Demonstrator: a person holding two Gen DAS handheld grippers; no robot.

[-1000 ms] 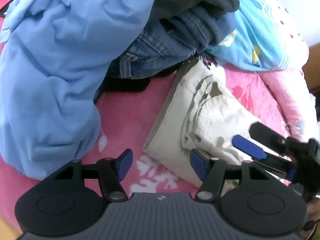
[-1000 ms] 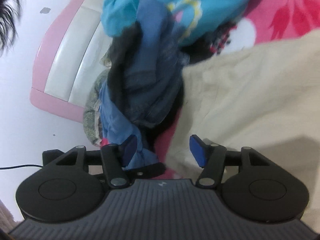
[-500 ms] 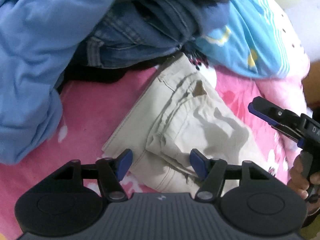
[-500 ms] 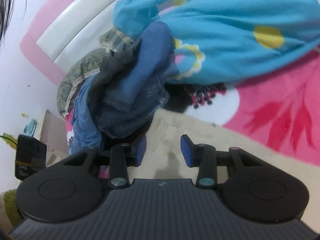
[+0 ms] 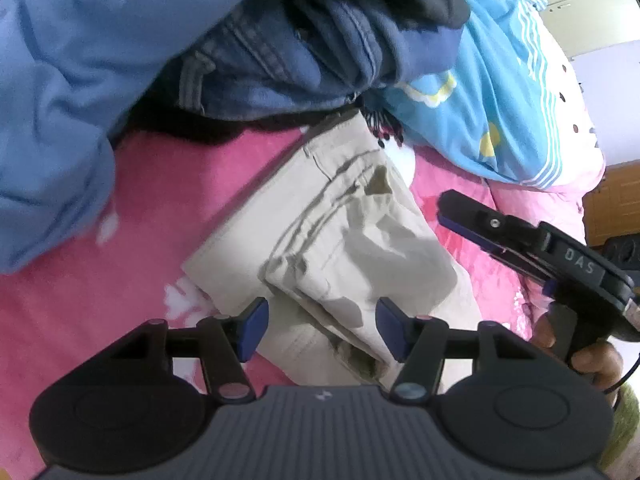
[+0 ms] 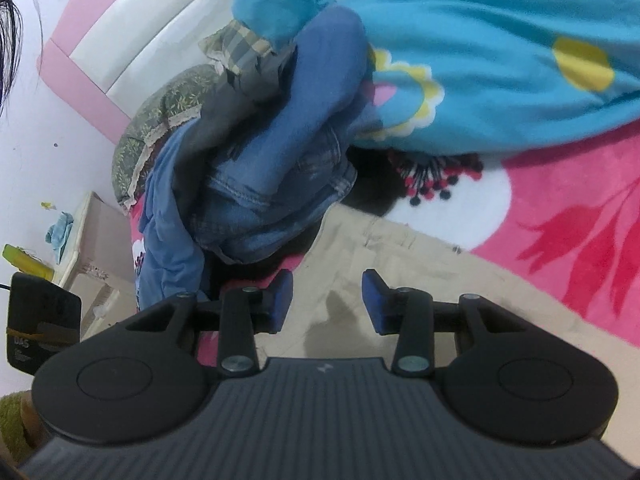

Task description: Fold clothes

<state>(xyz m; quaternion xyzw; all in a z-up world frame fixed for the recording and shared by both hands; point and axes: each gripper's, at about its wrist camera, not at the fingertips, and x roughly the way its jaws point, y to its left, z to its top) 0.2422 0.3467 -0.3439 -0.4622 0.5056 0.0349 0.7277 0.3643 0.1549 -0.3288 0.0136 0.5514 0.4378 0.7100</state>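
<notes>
Pink flowered bedding point(image 5: 72, 312) is covered with a heap of blue clothes point(image 5: 280, 60). Beige trousers point(image 5: 340, 240) are spread beside it. Both the left gripper point(image 5: 318, 322) and right gripper point(image 6: 326, 300) are held open above them, empty.

Both views were brightly and evenly lit by soft daylight, with colours washed slightly pale. Shadows were gentle: a faint one lay under the right tongs point(image 6: 326, 302) on the beige trousers point(image 6: 420, 280). Fisheye curvature bent the edges and darkened the corners. The light blue garment point(image 5: 68, 92) was smeared by blur, as was the turquoise quilt point(image 6: 500, 60).
</notes>
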